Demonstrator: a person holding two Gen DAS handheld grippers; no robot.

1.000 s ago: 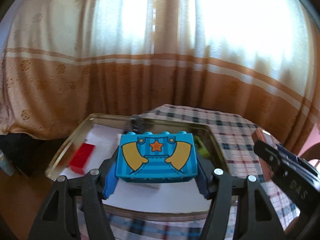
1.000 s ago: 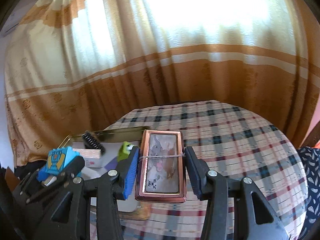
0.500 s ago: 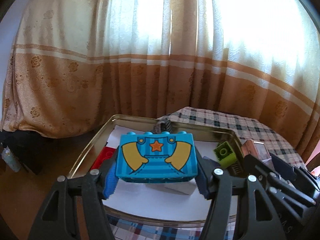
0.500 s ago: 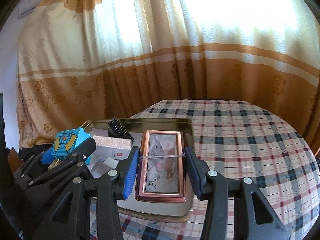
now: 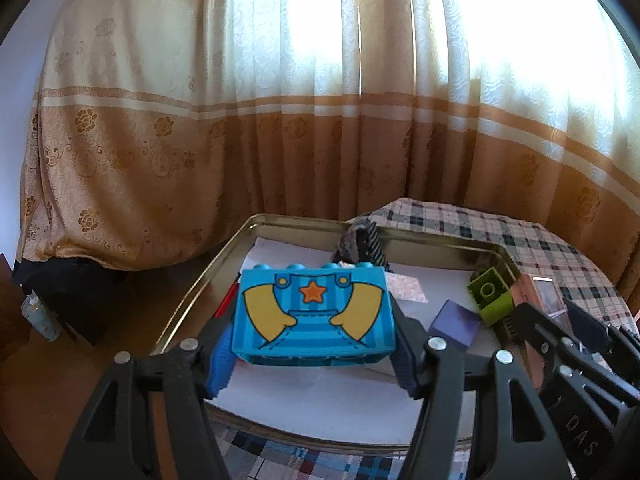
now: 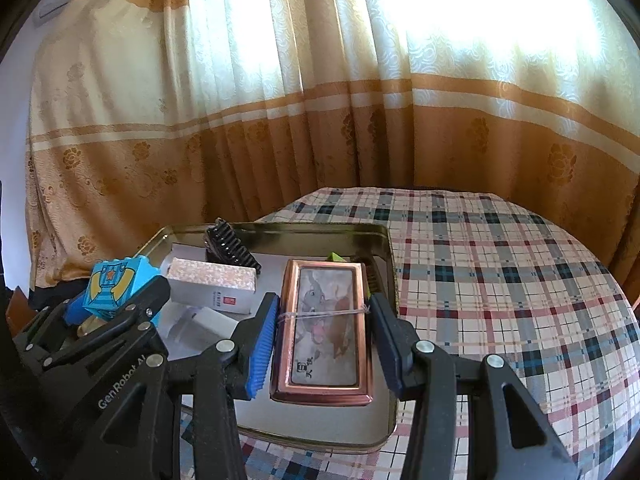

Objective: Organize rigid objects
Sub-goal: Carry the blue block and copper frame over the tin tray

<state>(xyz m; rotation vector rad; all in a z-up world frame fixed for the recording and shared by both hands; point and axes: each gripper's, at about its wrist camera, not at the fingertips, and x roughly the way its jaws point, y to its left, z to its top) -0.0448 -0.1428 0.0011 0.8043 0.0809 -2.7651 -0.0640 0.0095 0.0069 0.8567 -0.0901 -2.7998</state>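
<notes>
The left gripper [image 5: 314, 354] is clamped on a blue brick [image 5: 314, 314], its printed face with yellow arms and an orange star turned toward the camera, studs up; the brick sits square between the two pads and is held above the left part of the tray [image 5: 208, 280]. The right gripper [image 6: 323, 342] is clamped on a copper-framed case [image 6: 325, 322] with a cartoon picture under its lid and a thin band across the middle; the case lies lengthwise between the fingers, held over the right side of the tray, close to its right rim. In the left view the case and the right gripper show at the far right, just beside a green brick [image 5: 490, 296] that lies in the tray near the right wall. Also in the tray are a black comb [image 6: 230, 246] leaning at the far wall, a white box [image 6: 212, 284] with a speckled top, a purple block [image 5: 456, 326] and a sliver of a red piece [image 5: 225, 300] behind the blue brick. White paper [image 5: 320, 400] lines the tray floor. The tray rests at the left edge of a table under a plaid cloth [image 6: 500, 280]. Behind hangs a cream and orange curtain [image 6: 320, 100], backlit by a window. A small bottle [image 5: 40, 316] stands on the brown floor at far left.
</notes>
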